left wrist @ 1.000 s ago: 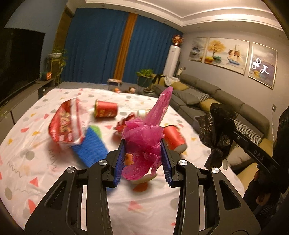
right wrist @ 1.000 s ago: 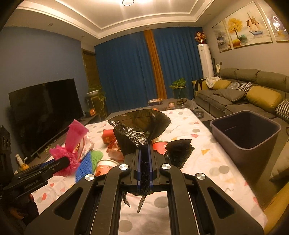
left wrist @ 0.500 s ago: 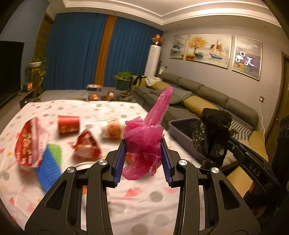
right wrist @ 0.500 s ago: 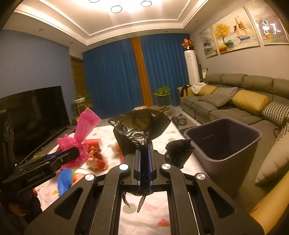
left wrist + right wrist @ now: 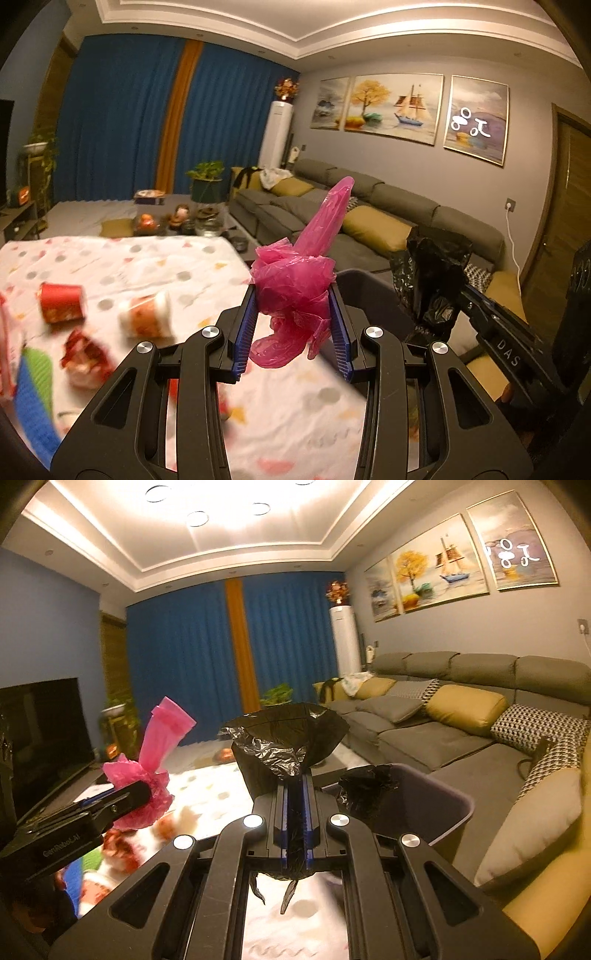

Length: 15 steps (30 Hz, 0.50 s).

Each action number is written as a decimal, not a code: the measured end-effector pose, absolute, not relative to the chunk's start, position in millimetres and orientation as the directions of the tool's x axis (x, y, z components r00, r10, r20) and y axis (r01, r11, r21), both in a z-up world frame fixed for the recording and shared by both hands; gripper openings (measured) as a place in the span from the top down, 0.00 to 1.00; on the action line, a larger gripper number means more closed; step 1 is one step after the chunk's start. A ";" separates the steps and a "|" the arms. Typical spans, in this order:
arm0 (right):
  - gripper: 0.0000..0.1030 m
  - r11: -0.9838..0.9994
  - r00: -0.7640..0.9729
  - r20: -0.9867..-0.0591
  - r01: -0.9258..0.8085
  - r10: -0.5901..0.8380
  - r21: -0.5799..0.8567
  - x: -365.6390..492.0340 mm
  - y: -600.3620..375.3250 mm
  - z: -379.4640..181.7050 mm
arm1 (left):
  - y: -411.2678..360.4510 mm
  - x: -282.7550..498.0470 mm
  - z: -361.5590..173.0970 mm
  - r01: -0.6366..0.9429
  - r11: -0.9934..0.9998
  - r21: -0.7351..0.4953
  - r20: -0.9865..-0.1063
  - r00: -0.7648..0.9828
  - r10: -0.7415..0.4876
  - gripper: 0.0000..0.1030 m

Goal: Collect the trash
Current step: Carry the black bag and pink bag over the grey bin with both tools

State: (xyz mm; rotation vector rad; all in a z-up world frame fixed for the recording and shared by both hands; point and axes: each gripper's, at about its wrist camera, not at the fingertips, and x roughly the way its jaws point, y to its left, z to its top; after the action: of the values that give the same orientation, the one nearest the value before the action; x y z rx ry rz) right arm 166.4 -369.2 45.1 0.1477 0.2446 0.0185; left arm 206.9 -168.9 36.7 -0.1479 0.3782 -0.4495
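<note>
Between left tongs (image 5: 293,325), pink bag (image 5: 295,291) upright

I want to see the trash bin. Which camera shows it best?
The right wrist view. There the grey bin shows its open top and side wall beside the sofa, partly behind the black bag. The left wrist view shows only a dark strip of its rim behind the pink bag.
</note>
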 end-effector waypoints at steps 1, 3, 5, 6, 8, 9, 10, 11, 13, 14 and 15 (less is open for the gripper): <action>0.92 0.989 0.971 -0.239 0.011 0.024 0.147 169.2 -374.0 44.9 | -175.5 212.7 38.2 0.408 0.885 -0.225 -0.320 0.827 -0.462 0.65; 0.92 0.989 0.971 -0.239 0.030 0.006 0.146 173.3 -382.0 44.8 | -188.5 222.9 40.3 0.422 0.877 -0.230 -0.321 0.818 -0.478 0.65; 0.93 0.988 0.972 -0.236 0.047 -0.011 0.149 179.1 -389.7 45.0 | -204.6 233.0 42.2 0.439 0.871 -0.222 -0.321 0.810 -0.491 0.65; 0.92 0.987 0.971 -0.236 0.056 -0.020 0.148 178.4 -390.9 44.1 | -211.3 236.6 41.8 0.450 0.867 -0.216 -0.320 0.806 -0.498 0.65; 0.92 0.987 0.971 -0.238 0.075 -0.039 0.143 183.3 -396.3 42.7 | -222.7 244.2 41.1 0.466 0.860 -0.207 -0.323 0.797 -0.510 0.65; 0.92 0.986 0.970 -0.239 0.083 -0.047 0.143 185.7 -398.3 41.4 | -225.7 247.0 39.7 0.471 0.858 -0.206 -0.326 0.793 -0.514 0.65; 0.92 0.986 0.969 -0.242 0.089 -0.052 0.144 187.4 -399.8 39.3 | -231.0 251.8 37.9 0.477 0.855 -0.205 -0.332 0.787 -0.519 0.65; 0.92 0.985 0.967 -0.247 0.093 -0.055 0.145 189.7 -401.9 38.8 | -235.9 256.4 36.2 0.482 0.852 -0.205 -0.337 0.782 -0.524 0.65; 0.93 0.983 0.965 -0.255 0.105 -0.064 0.149 196.2 -408.5 36.2 | -241.2 263.3 31.6 0.489 0.845 -0.214 -0.346 0.772 -0.534 0.65; 0.93 0.983 0.963 -0.259 0.110 -0.069 0.148 198.7 -410.9 34.5 | -242.1 266.3 30.0 0.492 0.842 -0.220 -0.350 0.766 -0.539 0.65; 0.93 0.982 0.962 -0.262 0.114 -0.072 0.148 201.3 -412.3 34.5 | -245.7 271.3 28.6 0.494 0.839 -0.227 -0.355 0.760 -0.544 0.65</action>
State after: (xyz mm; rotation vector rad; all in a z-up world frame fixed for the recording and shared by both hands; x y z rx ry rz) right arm 201.3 -412.3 34.5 0.1631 0.2584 -0.0942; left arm 271.3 -245.7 28.6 -0.1222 0.4235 -0.5666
